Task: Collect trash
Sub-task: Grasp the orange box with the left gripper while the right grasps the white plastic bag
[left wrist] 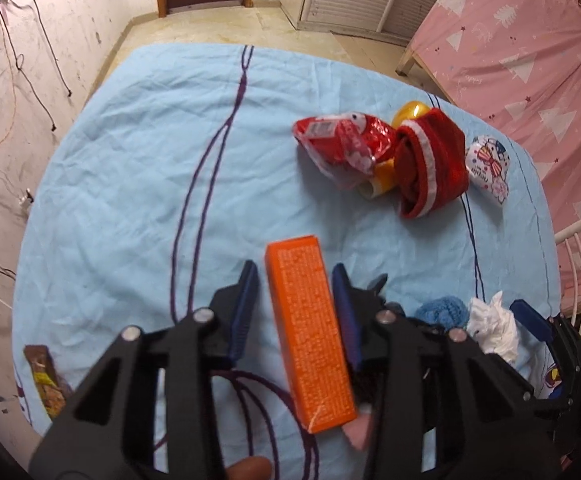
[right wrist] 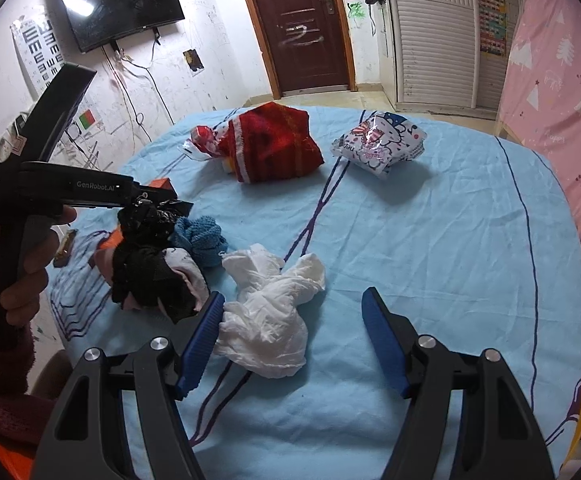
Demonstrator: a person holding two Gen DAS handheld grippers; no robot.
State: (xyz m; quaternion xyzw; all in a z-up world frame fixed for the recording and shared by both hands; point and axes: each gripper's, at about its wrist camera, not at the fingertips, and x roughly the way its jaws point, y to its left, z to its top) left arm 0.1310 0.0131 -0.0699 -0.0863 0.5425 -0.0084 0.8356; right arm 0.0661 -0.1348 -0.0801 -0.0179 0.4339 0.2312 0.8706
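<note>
An orange box [left wrist: 306, 332] lies lengthwise on the light blue sheet [left wrist: 130, 200], between the blue pads of my left gripper [left wrist: 296, 280]. The right pad presses its long side and the left pad's tip meets its far corner, so the gripper is shut on it. In the right wrist view my right gripper [right wrist: 293, 294] stands open around a crumpled white tissue [right wrist: 266, 312]. Its left pad touches the tissue and its right pad [right wrist: 382, 336] stands well apart. A hand [right wrist: 22, 264] holds the left tool at the far left.
A red snack bag [left wrist: 338, 144], a red cloth [left wrist: 430, 160] and a cartoon-print pack [right wrist: 378, 144] lie further back. Blue knitwear [right wrist: 202, 236] and black cloth [right wrist: 150, 276] sit beside the tissue. A brown wrapper [left wrist: 48, 380] lies near the left edge. A pink bed [left wrist: 530, 60] borders the right.
</note>
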